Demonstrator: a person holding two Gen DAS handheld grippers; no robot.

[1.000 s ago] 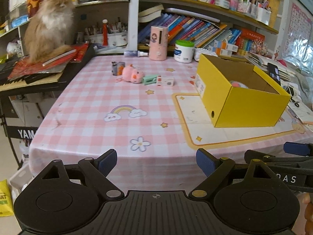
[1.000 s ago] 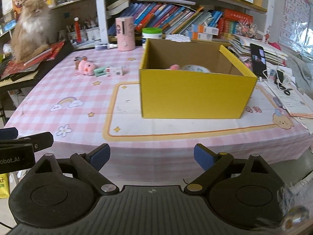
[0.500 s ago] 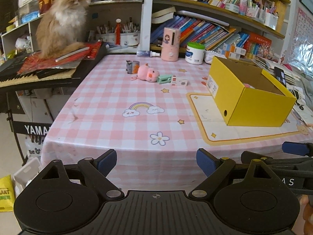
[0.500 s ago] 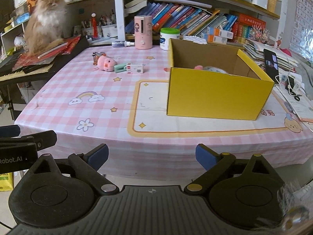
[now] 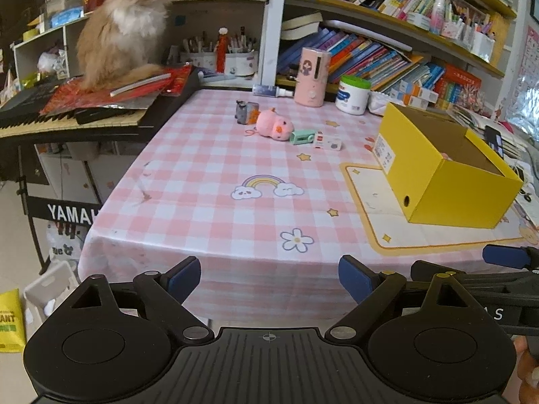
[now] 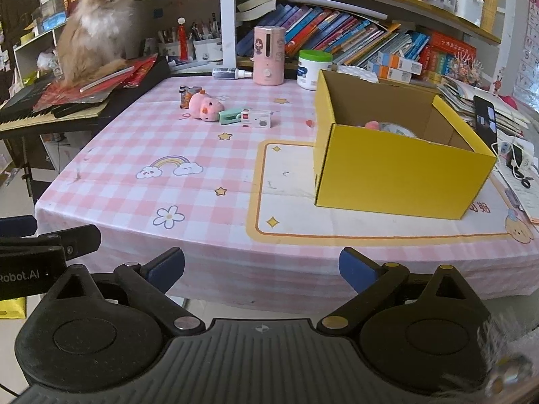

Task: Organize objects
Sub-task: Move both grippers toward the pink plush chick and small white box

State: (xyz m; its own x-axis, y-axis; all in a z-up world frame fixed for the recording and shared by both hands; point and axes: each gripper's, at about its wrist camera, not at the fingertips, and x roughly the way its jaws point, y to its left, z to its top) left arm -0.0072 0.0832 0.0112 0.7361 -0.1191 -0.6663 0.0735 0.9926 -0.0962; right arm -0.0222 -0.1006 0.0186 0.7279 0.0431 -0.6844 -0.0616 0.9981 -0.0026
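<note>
Both grippers hang off the near edge of the table (image 5: 188,202), spread wide and holding nothing: left gripper (image 5: 269,277), right gripper (image 6: 262,267). The loose items sit toward the far edge: a pink toy (image 5: 272,129), a green clip (image 5: 302,136) and a small white box (image 5: 327,142) in a row, well apart from the yellow box (image 6: 397,168) near the right edge. Judgement: approach the row low, take 1 item at a time, starting with the outermost. Only the right view shows 2 things already inside the yellow box; the left view shows its label end.
</note>
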